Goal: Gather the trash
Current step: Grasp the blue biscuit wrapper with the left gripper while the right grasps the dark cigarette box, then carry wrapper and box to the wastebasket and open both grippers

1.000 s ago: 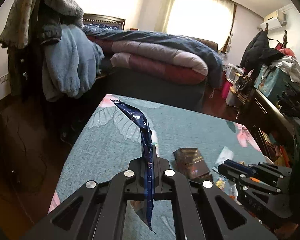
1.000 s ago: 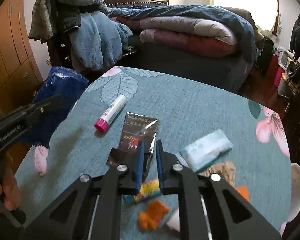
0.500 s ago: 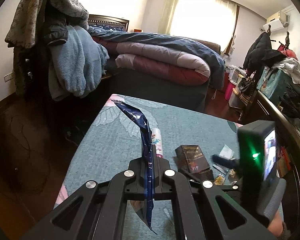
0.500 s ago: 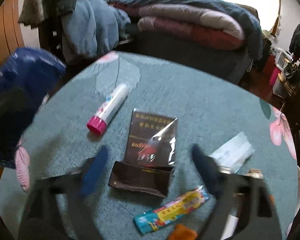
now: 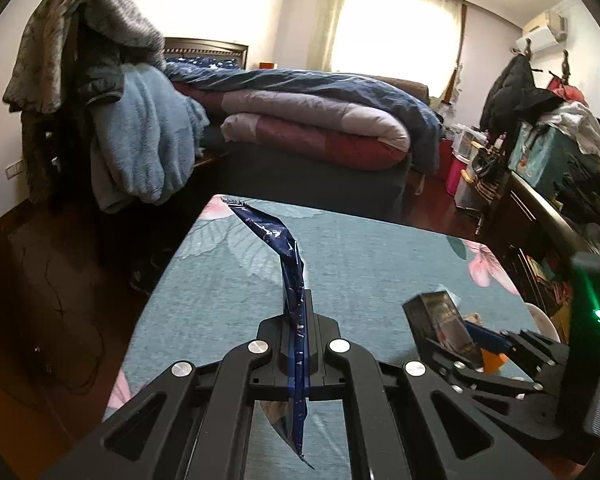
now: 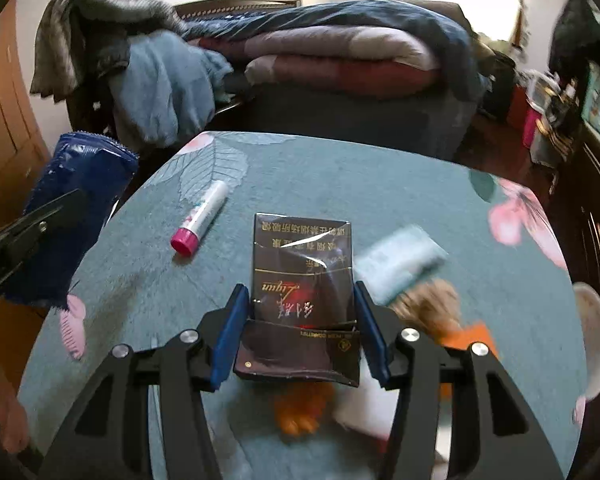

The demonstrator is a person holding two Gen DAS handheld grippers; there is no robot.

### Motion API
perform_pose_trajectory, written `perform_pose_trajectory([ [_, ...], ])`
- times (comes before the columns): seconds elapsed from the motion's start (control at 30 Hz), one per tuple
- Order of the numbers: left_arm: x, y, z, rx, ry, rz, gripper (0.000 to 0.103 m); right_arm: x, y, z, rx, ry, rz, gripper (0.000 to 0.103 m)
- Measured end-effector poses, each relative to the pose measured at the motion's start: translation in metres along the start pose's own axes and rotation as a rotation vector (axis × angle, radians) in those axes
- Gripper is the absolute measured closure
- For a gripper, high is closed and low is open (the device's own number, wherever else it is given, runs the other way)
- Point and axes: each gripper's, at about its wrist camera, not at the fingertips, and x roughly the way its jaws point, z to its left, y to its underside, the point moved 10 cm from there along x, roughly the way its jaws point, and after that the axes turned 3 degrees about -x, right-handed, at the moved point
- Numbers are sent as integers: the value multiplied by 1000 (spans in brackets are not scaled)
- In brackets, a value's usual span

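The dark cigarette pack (image 6: 302,276) sat at the centre of my right wrist view, its lid flap hanging open toward the camera, and my right gripper (image 6: 300,332) had it bracketed between the blue pads (image 6: 230,338), one against each long side; those jaws had just been closing in on it from a wider spread, and the pack looked lifted off the cloth. In the left wrist view the same pack (image 5: 444,320) showed at lower right, tilted in that gripper. My left gripper (image 5: 298,356) was clamped fully together on a dark blue foil wrapper (image 5: 292,280), which stood on edge through the middle of the frame and curled off to the upper left. Around the pack on the teal flowered tablecloth (image 6: 340,176) lay a white tube with a pink cap (image 6: 200,220) to the left, a pale green packet (image 6: 400,260) to the right, and blurred orange scraps (image 6: 300,412) under the jaws. A bed piled with quilts (image 5: 320,120) filled the background.
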Motion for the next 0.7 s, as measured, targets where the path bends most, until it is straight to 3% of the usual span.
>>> perform_pose_trajectory([
  [0.7, -24, 3, -164, 170, 187, -30, 100, -137, 63, -129, 240, 57, -163, 50],
])
